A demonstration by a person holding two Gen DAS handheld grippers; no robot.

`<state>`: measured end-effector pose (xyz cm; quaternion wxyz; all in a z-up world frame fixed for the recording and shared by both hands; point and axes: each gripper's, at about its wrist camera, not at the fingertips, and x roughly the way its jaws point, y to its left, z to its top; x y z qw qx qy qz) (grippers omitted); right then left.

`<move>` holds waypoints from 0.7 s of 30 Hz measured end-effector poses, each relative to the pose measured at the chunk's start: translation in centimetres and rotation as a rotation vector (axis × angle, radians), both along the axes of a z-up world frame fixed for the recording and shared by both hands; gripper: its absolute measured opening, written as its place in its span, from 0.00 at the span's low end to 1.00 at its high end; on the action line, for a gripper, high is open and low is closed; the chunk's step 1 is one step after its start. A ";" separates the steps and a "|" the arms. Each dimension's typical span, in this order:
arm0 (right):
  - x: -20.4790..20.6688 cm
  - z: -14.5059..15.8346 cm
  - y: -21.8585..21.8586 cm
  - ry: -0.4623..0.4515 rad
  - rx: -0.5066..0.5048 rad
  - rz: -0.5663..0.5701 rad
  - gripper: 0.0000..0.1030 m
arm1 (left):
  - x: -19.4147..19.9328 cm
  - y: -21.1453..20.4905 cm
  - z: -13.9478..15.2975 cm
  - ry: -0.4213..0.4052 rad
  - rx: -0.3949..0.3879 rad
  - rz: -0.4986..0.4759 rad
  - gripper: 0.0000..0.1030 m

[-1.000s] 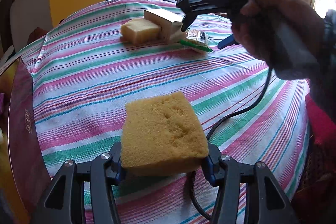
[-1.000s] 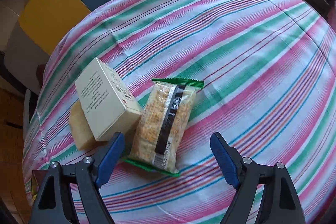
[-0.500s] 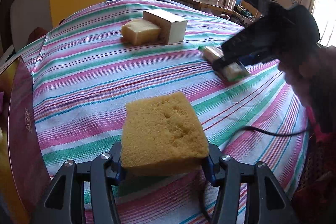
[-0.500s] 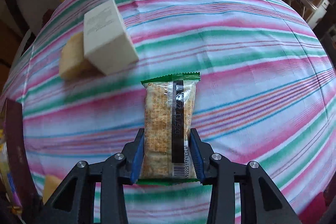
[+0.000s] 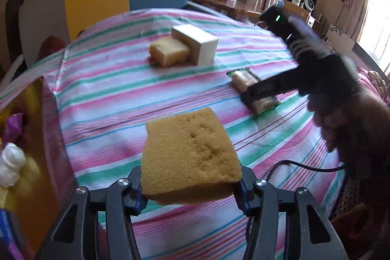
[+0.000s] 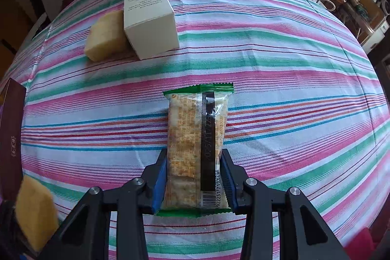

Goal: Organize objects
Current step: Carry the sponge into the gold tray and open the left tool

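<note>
Where curtains hang, striped tablecloth (image 6: pixel 280 45)

Yellow sponge (image 5: pixel 189 157), green-edged snack pack (image 6: pixel 198 148), white box (image 6: pixel 150 21), pink-green striped tablecloth (image 6: pixel 280 79).

Yellow sponge (image 5: pixel 189 155) held off striped cloth; green-ended cracker packet (image 6: pixel 197 150) gripped lengthwise, near end.

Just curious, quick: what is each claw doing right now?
Left gripper: shut on the yellow foam sponge block.
Right gripper: shut on the green-edged clear snack packet.
</note>
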<state>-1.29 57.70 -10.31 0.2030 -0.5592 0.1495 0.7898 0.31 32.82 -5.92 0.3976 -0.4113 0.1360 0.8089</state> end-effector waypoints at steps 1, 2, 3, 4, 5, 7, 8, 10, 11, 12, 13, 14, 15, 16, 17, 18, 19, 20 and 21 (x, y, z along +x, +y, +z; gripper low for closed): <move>-0.3 0.0 -0.4 -0.001 0.004 0.003 0.40 | 0.4 -0.5 0.9 0.015 0.010 0.004 0.54; -0.4 0.0 -0.5 -0.001 0.006 0.006 0.40 | 0.7 -0.9 1.8 0.034 0.018 0.008 0.54; -0.3 -0.1 -0.7 0.004 0.003 0.003 0.40 | 1.0 -1.6 2.8 0.057 0.028 0.017 0.54; -0.3 0.0 -0.7 0.005 0.002 0.004 0.40 | 1.0 -1.8 3.6 0.073 0.035 0.027 0.54; -0.3 0.0 -0.7 0.005 0.002 0.005 0.40 | 1.1 -2.3 4.2 0.085 0.041 0.036 0.54; -0.1 0.1 -0.5 0.006 0.007 0.007 0.40 | 1.5 -3.6 5.5 0.111 0.052 0.061 0.54; 0.0 0.2 -0.5 0.004 0.011 0.010 0.41 | 1.6 -4.3 6.0 0.124 0.057 0.076 0.54; 0.5 -0.3 -0.8 0.008 0.016 0.014 0.42 | 1.5 -5.7 6.7 0.141 0.062 0.105 0.54; 1.2 -0.6 -0.6 0.009 0.019 0.016 0.42 | 1.5 -6.3 6.9 0.145 0.064 0.116 0.54; 0.5 -0.9 -0.9 0.009 0.020 0.015 0.42 | 1.5 -6.8 7.0 0.146 0.066 0.128 0.54; 0.3 -1.0 -1.1 0.008 0.023 0.016 0.42 | 1.4 -7.4 7.1 0.146 0.068 0.142 0.54; 0.3 -1.0 -1.2 0.007 0.026 0.017 0.42 | 1.4 -7.7 7.1 0.143 0.069 0.151 0.54; 0.3 -1.0 -1.3 0.007 0.030 0.019 0.42 | 1.4 -8.1 7.1 0.140 0.070 0.158 0.54; 0.2 -0.9 -1.5 0.006 0.035 0.021 0.42 | 1.3 -8.5 7.0 0.137 0.071 0.168 0.54; 0.3 -0.8 -1.6 0.006 0.040 0.024 0.42 | 1.4 -8.8 7.0 0.134 0.072 0.175 0.54; 0.4 -0.7 -1.8 0.005 0.046 0.028 0.42 | 1.3 -9.1 7.0 0.127 0.073 0.182 0.54; 0.5 -0.7 -1.9 0.005 0.051 0.031 0.42 | 1.3 -9.4 6.9 0.123 0.075 0.186 0.54; 0.5 -0.6 -2.0 0.005 0.056 0.034 0.42 | 1.3 -9.6 6.9 0.121 0.076 0.190 0.54; 0.6 -0.6 -2.1 0.004 0.060 0.036 0.42 | 1.3 -9.7 6.9 0.119 0.077 0.193 0.54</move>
